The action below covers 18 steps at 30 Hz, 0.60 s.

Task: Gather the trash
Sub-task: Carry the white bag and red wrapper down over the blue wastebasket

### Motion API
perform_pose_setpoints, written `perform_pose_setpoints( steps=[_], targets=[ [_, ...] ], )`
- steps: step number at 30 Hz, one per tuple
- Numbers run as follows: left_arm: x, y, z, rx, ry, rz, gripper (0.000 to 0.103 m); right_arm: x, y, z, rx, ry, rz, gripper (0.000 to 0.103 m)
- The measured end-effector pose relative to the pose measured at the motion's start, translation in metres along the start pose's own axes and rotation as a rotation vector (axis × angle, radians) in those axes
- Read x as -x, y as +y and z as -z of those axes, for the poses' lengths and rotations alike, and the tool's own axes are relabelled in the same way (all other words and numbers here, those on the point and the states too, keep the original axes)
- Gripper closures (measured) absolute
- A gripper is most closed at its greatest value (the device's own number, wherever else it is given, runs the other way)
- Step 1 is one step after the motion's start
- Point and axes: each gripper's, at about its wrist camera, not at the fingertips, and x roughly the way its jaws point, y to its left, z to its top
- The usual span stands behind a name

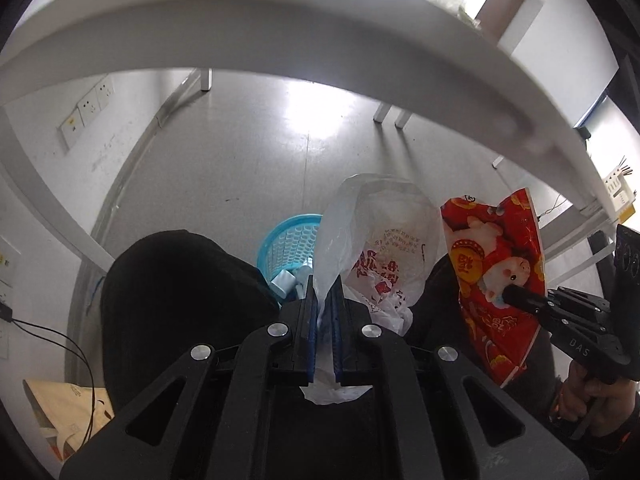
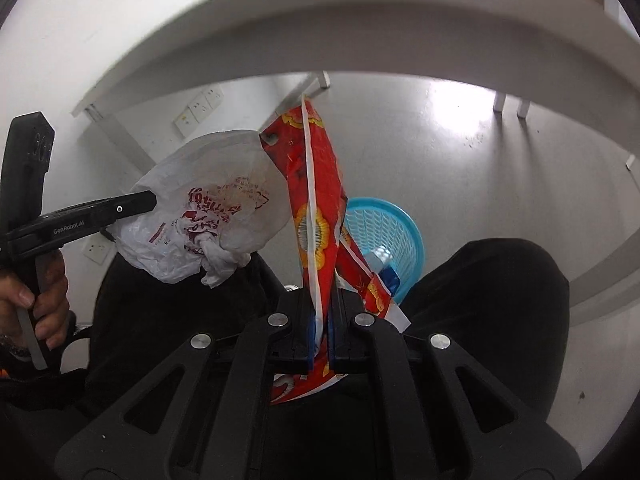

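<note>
My left gripper (image 1: 325, 300) is shut on a crumpled clear plastic bag (image 1: 380, 240) with red print, which sticks up past its blue pads. The same bag (image 2: 208, 208) shows in the right wrist view, pinched by the left gripper (image 2: 150, 200) coming in from the left. My right gripper (image 2: 320, 320) is shut on a red snack wrapper (image 2: 316, 184) with yellow flowers. In the left wrist view that wrapper (image 1: 496, 264) shows a cartoon pig, with the right gripper (image 1: 510, 294) clamped on it. A blue mesh basket (image 1: 288, 240) (image 2: 384, 236) stands on the floor below, with some trash inside.
A white table edge (image 1: 280, 32) (image 2: 360, 40) arcs overhead. The person's black trouser knees (image 1: 176, 292) (image 2: 496, 304) flank the basket. A hand (image 2: 44, 300) grips the left tool's handle. Wall sockets (image 1: 88, 108) and a cable (image 1: 60, 340) sit on the left.
</note>
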Motion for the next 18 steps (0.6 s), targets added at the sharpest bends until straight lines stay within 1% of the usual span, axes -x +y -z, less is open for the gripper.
perform_pose_setpoints(
  steps=[6,7,10,12,15,18],
  targets=[
    [-0.034,0.006,-0.002,0.013,0.047,0.002,0.098,-0.041,-0.022,0.000,-0.061,0.074,0.004,0.100],
    [-0.039,0.006,-0.002,0.014,0.056,-0.001,0.098,-0.048,-0.026,0.000,-0.066,0.070,0.002,0.100],
    [-0.055,0.009,-0.003,0.031,0.087,-0.003,0.098,-0.067,-0.034,0.000,-0.090,0.107,0.010,0.100],
    [-0.063,0.006,-0.007,0.041,0.104,-0.015,0.098,-0.080,-0.038,-0.002,-0.110,0.131,0.004,0.100],
    [-0.079,0.002,-0.006,0.024,0.123,-0.067,0.098,-0.099,-0.038,-0.010,-0.106,0.145,0.025,0.100],
    [-0.093,-0.010,-0.008,-0.034,0.119,-0.173,0.098,-0.119,-0.038,-0.019,-0.103,0.163,0.049,0.100]
  ],
)
